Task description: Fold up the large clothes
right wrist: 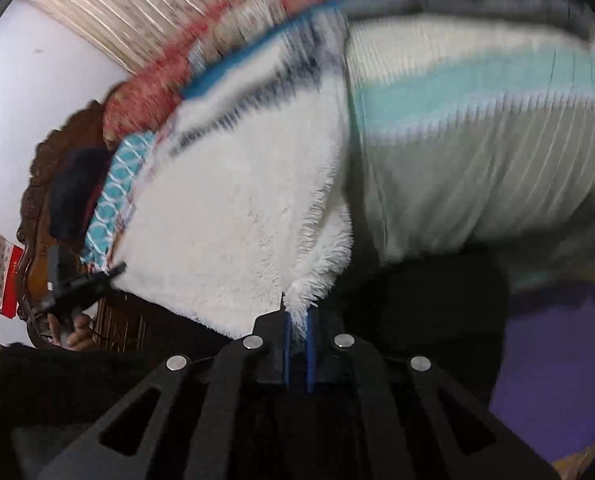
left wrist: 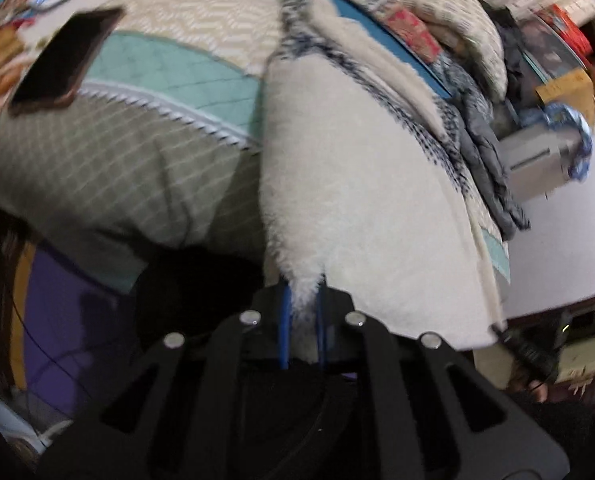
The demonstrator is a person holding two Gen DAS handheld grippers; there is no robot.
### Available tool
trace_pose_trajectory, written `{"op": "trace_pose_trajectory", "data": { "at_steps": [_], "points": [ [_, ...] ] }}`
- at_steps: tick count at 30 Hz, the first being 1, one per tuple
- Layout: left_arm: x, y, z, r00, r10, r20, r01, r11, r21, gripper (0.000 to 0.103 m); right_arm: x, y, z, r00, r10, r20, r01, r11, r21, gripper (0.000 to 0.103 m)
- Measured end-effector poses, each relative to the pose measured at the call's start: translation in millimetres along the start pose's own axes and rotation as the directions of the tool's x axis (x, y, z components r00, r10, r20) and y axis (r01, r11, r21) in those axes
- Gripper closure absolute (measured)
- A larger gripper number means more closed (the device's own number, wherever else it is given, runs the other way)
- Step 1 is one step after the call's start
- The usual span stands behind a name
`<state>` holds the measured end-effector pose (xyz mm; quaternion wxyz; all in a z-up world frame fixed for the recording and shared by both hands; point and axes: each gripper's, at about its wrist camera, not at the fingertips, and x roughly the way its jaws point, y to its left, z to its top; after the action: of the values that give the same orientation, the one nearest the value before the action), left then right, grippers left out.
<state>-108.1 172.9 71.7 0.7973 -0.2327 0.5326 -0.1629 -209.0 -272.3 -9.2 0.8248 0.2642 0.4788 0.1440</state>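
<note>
Both sets of jaws clamped on the white fleece garment (left wrist: 357,184); no legible writing.

A patterned bedspread (left wrist: 145,92) spreads ahead of the hand-held gripper, a dark phone (left wrist: 63,64) lying on it far left; pillows (left wrist: 453,20) and what looks like grey clothing (left wrist: 493,168) pile right

Left gripper (left wrist: 302,304) was closed, its blue-padded fingers (left wrist: 284,320) pinching white fleece between them. Right gripper (right wrist: 297,322) was likewise closed on a fleece corner, fingers (right wrist: 310,344) nearly parallel, pointing forward.
</note>
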Motion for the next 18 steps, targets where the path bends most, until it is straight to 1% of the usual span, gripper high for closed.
{"op": "trace_pose_trajectory", "data": {
  "at_steps": [2, 3, 5, 6, 8, 12, 14, 15, 16, 18],
  "points": [
    [-2, 8, 1, 1.0, 0.007, -0.006, -0.007, 1.0, -0.016, 0.094, 16, -7, -1, 1.0, -0.01, -0.027, 0.011, 0.999, 0.037, -0.007],
    [0, 13, 1, 0.999, 0.036, -0.018, -0.037, 0.999, -0.023, 0.094, 21, -8, 0, 0.999, -0.011, -0.034, 0.013, 0.999, 0.049, -0.007],
    [2, 20, 0, 0.998, 0.06, -0.034, -0.061, 0.998, -0.031, 0.093, 21, -7, 3, 1.0, 0.013, -0.013, -0.013, 0.999, 0.05, -0.006],
    [4, 23, -1, 0.997, 0.062, -0.041, -0.063, 0.997, -0.037, 0.093, 19, -4, 4, 1.0, 0.01, 0.004, -0.01, 0.999, 0.045, -0.006],
    [9, 23, -1, 0.996, 0.074, -0.05, -0.076, 0.996, -0.037, 0.092, 16, 0, 6, 1.0, -0.013, 0.022, 0.012, 1.0, 0.025, 0.0],
    [24, 22, -1, 0.99, 0.109, -0.087, -0.113, 0.993, -0.038, 0.083, 7, -10, 8, 0.995, -0.095, 0.019, 0.095, 0.995, 0.007, 0.005],
    [29, 23, 0, 0.986, 0.131, -0.105, -0.134, 0.991, -0.027, 0.078, 0, -18, 4, 0.989, -0.142, 0.037, 0.141, 0.99, 0.028, 0.012],
    [31, 23, 0, 0.985, 0.137, -0.109, -0.14, 0.99, -0.023, 0.074, -5, -23, 1, 0.984, -0.172, 0.041, 0.17, 0.984, 0.045, 0.013],
    [33, 24, 1, 0.984, 0.14, -0.112, -0.143, 0.99, -0.019, 0.07, -9, -28, -1, 0.982, -0.185, 0.043, 0.182, 0.982, 0.056, 0.014],
    [34, 27, 2, 0.983, 0.143, -0.114, -0.145, 0.989, -0.012, 0.066, -18, -39, -4, 0.979, -0.193, 0.057, 0.188, 0.979, 0.083, 0.015]
  ]
}}
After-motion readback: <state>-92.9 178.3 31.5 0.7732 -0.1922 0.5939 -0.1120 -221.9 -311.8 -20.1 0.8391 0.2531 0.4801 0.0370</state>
